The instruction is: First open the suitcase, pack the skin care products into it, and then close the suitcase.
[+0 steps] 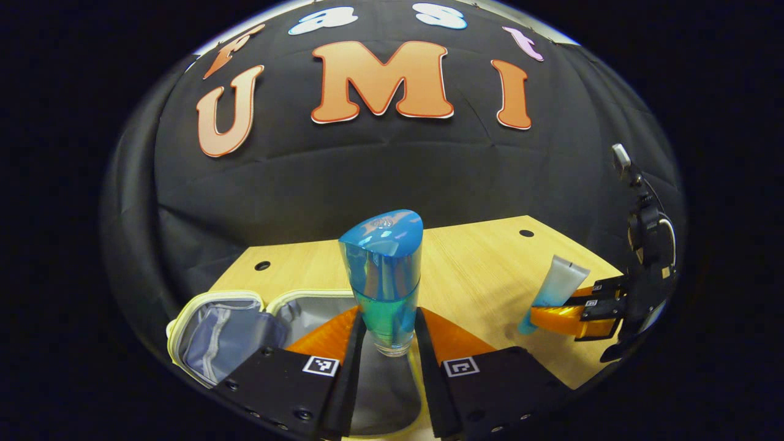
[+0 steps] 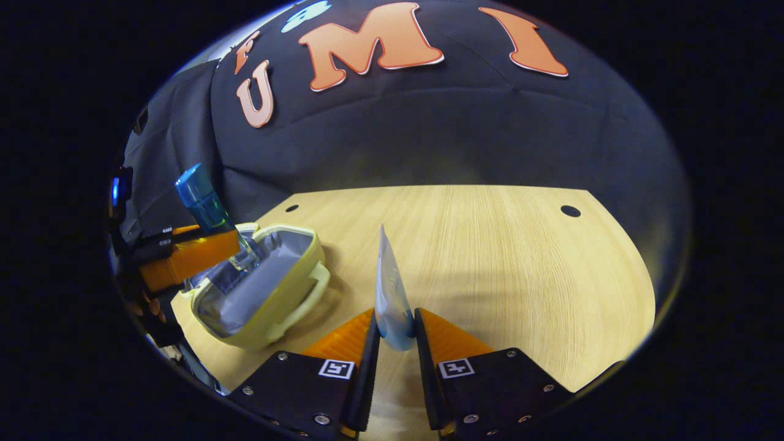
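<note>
Two skin care products are in play, one in each gripper: the left gripper [image 1: 387, 334] pinches one blue bottle [image 1: 384, 278] upright over the one open suitcase [image 2: 260, 291], and the right gripper [image 2: 397, 334] pinches one pale blue tube [image 2: 391, 294] above the bare wooden table [image 2: 520, 257]. The suitcase lies lid-open at the table's left side, its grey lining showing.

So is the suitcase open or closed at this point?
Open. The suitcase lies with its lid swung back, and its grey lining shows in both halves in the left gripper view. The blue bottle is held above it.
</note>
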Demonstrator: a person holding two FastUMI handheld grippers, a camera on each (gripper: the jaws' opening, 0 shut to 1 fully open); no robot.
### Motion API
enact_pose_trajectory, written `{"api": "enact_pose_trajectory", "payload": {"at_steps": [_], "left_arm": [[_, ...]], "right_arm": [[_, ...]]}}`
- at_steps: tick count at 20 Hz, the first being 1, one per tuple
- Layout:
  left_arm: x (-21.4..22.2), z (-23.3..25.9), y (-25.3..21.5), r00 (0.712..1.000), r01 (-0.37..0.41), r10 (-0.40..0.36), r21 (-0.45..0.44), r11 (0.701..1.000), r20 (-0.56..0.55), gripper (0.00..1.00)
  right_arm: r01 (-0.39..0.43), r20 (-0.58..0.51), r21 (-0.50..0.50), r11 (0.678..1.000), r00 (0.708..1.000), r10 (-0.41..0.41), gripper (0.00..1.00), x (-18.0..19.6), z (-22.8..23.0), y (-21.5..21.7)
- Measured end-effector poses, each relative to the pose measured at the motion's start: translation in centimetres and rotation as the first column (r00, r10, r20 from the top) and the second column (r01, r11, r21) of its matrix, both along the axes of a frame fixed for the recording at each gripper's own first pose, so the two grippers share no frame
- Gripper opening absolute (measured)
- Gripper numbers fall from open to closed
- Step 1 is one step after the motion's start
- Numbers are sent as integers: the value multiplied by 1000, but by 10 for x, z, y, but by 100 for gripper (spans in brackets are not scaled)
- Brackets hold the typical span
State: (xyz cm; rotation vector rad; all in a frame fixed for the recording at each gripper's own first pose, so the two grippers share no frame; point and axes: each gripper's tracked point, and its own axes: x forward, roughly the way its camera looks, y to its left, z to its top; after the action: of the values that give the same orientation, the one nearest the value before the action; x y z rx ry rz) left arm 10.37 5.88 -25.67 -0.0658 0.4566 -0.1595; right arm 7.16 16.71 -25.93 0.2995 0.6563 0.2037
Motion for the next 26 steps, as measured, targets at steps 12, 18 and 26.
{"api": "enact_pose_trajectory", "payload": {"at_steps": [12, 18, 26], "left_arm": [[-17, -50, 97, 988, -16, 12, -25, 1000, -153, 47], [-23, -95, 116, 954, 3, -19, -52, 999, -300, 48], [-35, -145, 113, 857, 80, -117, -95, 992, -502, 47]], "right_arm": [[-89, 69, -1, 996, 994, 89, 36, 7, 70, 76], [-124, 47, 16, 992, 991, 123, 36, 12, 75, 117], [-159, -6, 51, 986, 987, 160, 36, 11, 69, 164]]}}
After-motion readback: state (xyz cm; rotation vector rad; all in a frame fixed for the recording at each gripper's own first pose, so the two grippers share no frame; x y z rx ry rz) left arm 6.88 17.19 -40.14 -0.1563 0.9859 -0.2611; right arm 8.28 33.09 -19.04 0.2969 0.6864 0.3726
